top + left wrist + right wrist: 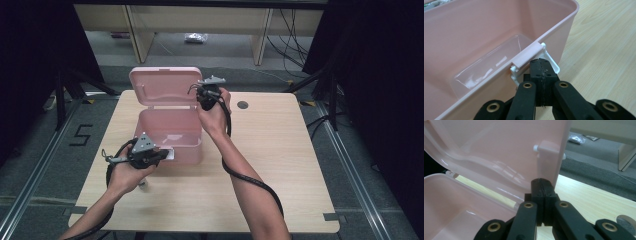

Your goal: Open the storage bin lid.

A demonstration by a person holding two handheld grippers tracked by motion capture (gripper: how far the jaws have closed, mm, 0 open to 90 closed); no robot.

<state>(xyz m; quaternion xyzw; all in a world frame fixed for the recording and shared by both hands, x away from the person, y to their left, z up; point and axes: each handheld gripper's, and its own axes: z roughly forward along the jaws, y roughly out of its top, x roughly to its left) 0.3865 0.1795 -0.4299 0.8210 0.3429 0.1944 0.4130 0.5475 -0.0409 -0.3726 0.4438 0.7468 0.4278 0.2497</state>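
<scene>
An open pink plastic box (172, 134) stands on the wooden table (280, 150), its lid (165, 85) raised upright at the back. My left gripper (167, 154) is at the box's front wall. In the left gripper view that gripper (541, 63) is shut, its tip against the white latch (550, 60) hanging from the pink rim (554, 27). My right gripper (200, 98) is up at the lid's right edge. In the right gripper view it (542, 183) is shut, its tip touching the lower side edge of the lid (499, 145). The box's inside (449, 202) looks empty.
A round grey grommet (242, 105) sits in the table right of the box. Wooden bench legs (140, 35) and loose cables (295, 40) are on the floor beyond the far edge. Black stands flank the table. Bare tabletop lies to the right and front.
</scene>
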